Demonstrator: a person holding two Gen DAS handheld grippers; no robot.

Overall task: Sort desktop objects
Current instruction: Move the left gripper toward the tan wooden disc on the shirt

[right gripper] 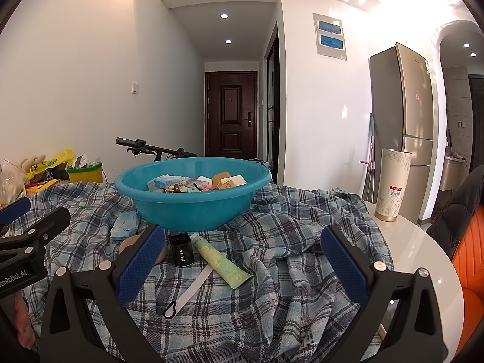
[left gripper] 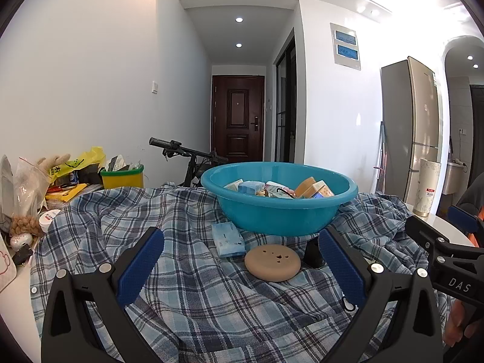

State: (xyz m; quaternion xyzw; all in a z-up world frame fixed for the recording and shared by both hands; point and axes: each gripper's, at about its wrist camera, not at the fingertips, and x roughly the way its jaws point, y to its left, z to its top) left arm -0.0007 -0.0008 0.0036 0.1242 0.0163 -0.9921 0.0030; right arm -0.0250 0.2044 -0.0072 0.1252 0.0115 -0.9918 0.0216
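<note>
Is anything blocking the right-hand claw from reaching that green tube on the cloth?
Nothing visible does. The right gripper hangs open above the plaid cloth, and the green tube lies uncovered just ahead between its fingers. A black box sits beside the tube, not across the path.

White walls and a hallway with ceiling spotlights [left gripper: 239, 19] lead to a dark wooden door [left gripper: 238, 118]; a steel fridge [right gripper: 402, 115] stands right, a bicycle [left gripper: 187, 154] behind the table, sunlight glaring upper right

Ahead of both hand-held grippers, a basin [right gripper: 190, 199] of small boxes sat on the cloth [right gripper: 272, 242]. Before it lay a tube [right gripper: 222, 261], case [right gripper: 181, 249], disc [left gripper: 272, 262] and tissue pack [left gripper: 227, 239]. A cup [right gripper: 392, 185] stood far right.
</note>
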